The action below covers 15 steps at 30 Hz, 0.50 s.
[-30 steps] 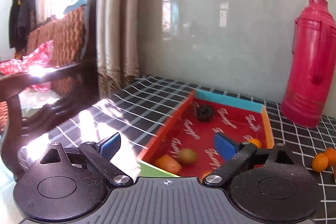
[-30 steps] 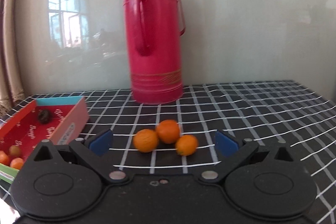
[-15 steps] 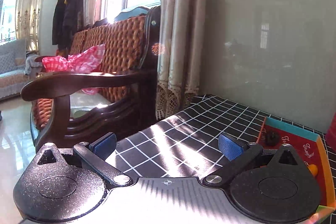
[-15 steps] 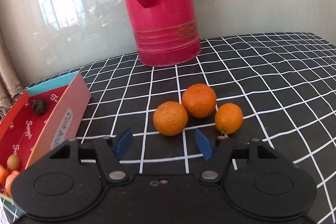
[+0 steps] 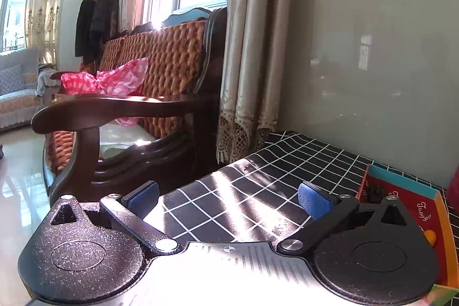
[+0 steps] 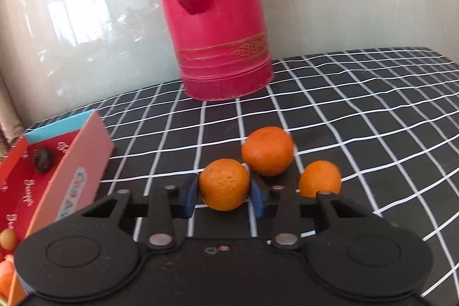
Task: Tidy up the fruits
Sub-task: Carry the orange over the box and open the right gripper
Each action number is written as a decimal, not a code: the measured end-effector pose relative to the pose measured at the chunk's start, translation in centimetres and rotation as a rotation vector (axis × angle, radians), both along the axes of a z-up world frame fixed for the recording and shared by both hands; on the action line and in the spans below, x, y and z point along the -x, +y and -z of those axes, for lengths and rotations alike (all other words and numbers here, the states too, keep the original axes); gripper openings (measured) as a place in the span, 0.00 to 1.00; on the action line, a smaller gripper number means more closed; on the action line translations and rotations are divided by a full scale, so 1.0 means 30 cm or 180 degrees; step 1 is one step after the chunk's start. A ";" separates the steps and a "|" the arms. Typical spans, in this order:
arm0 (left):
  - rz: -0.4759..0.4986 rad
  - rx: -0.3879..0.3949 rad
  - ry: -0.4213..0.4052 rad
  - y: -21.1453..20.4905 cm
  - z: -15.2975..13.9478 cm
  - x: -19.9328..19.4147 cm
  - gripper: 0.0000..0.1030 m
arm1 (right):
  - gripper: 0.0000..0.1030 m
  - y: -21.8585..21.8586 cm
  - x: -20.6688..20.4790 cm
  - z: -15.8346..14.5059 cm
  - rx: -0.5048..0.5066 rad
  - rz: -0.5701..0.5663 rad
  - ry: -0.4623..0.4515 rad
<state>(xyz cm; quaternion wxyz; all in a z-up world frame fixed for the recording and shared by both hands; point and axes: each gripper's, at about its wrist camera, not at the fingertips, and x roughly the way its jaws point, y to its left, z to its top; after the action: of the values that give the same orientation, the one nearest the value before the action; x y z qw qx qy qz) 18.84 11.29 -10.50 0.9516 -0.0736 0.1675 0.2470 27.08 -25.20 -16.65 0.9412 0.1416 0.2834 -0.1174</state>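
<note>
Right tool [image 6: 223, 198] is now gripping the nearest orange [image 6: 224, 184], blue pads pressing its two flanks; a second ago the jaws were standing wide with all three fruits lying ahead of them untouched. The orange is still sitting on the table [image 6: 358, 111], so it is grasped but not lifted. Two more oranges are lying just beyond and to the right of this tool: the larger one [image 6: 268, 150] close behind the gripped fruit, the smaller one [image 6: 320, 178] beside the right pad.

The red box [image 6: 94, 159] is lying to the left of the tool, already holding several small fruits.

Left tool [image 5: 228, 197] is standing fully released with nothing between its pads; it has been swinging away from the box, which now sits at its far right.

Judgement: pick secured; lifting and carrying leftward into the box is next. Two fruits remaining.
</note>
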 end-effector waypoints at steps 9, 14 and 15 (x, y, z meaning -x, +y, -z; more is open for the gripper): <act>-0.0222 0.0071 0.0025 0.045 0.008 0.017 0.99 | 0.28 0.171 0.095 -0.094 0.0068 -0.0899 -0.0660; -0.0379 0.0186 0.0063 0.091 0.021 0.028 0.99 | 0.28 0.274 0.105 -0.115 0.0052 -0.1512 -0.0767; -0.0402 0.0202 0.0065 0.099 0.024 0.029 0.99 | 0.28 0.295 0.107 -0.115 0.0068 -0.1599 -0.0756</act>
<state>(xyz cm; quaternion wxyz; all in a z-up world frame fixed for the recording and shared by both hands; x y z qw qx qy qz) 17.96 14.26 -11.20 0.9295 -0.1116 0.1799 0.3020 23.87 -16.36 -13.19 0.9689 0.0697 0.1961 0.1340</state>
